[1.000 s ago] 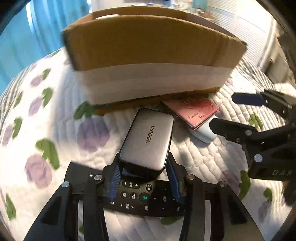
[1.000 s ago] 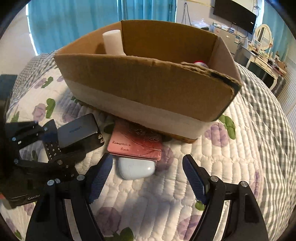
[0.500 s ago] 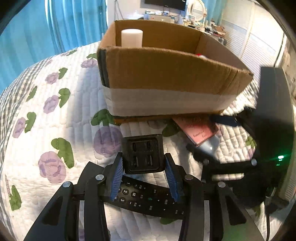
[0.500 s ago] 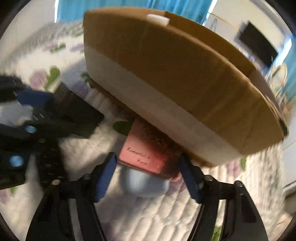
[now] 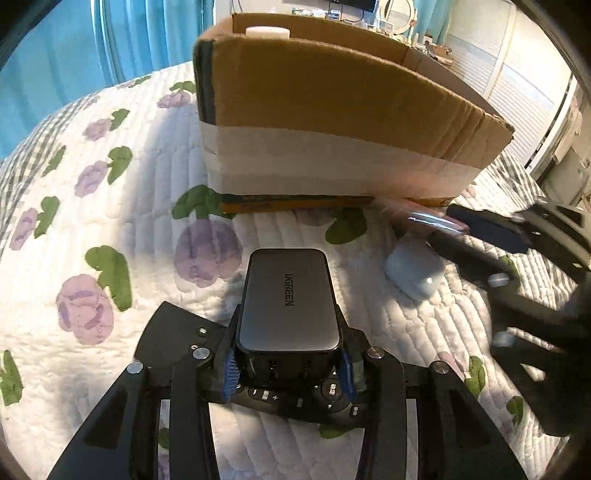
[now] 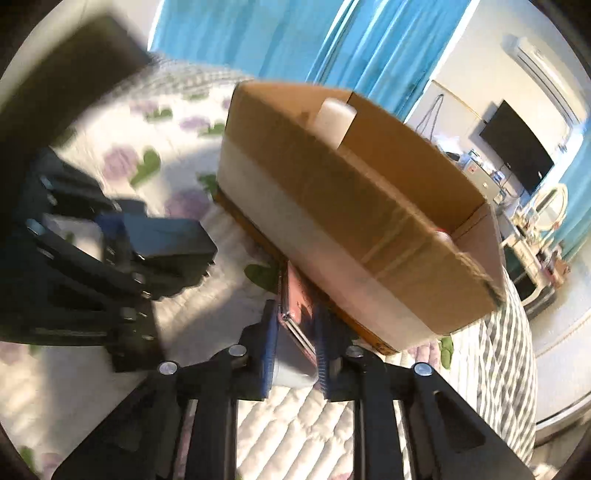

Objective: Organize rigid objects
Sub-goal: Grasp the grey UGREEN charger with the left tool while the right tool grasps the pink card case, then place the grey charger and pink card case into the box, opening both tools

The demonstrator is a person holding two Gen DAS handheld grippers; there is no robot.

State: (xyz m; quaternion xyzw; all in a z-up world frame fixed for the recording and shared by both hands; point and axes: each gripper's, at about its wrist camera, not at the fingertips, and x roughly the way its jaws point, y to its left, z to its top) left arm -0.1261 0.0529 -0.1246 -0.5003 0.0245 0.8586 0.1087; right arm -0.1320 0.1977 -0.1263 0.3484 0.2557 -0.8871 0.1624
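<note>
My left gripper (image 5: 288,369) is shut on a grey UGREEN charger (image 5: 288,299) and holds it above a black remote (image 5: 295,400) on the quilt. My right gripper (image 6: 295,343) is shut on a flat pink case (image 6: 297,302), held on edge just in front of the cardboard box (image 6: 369,206). The box (image 5: 332,110) stands ahead in the left wrist view, with a white cylinder (image 5: 267,31) inside. A pale blue earbud case (image 5: 413,271) lies on the quilt to the right. The right gripper shows in the left wrist view (image 5: 480,229), and the left gripper in the right wrist view (image 6: 122,240).
The floral quilt (image 5: 110,221) covers the bed. Blue curtains (image 5: 110,37) hang behind. A TV (image 6: 517,147) and a dresser stand at the far right of the room.
My right gripper has closed on the pink case and lifted it off the quilt, uncovering the blue earbud case. My left gripper has tilted the charger back so its top face shows.
</note>
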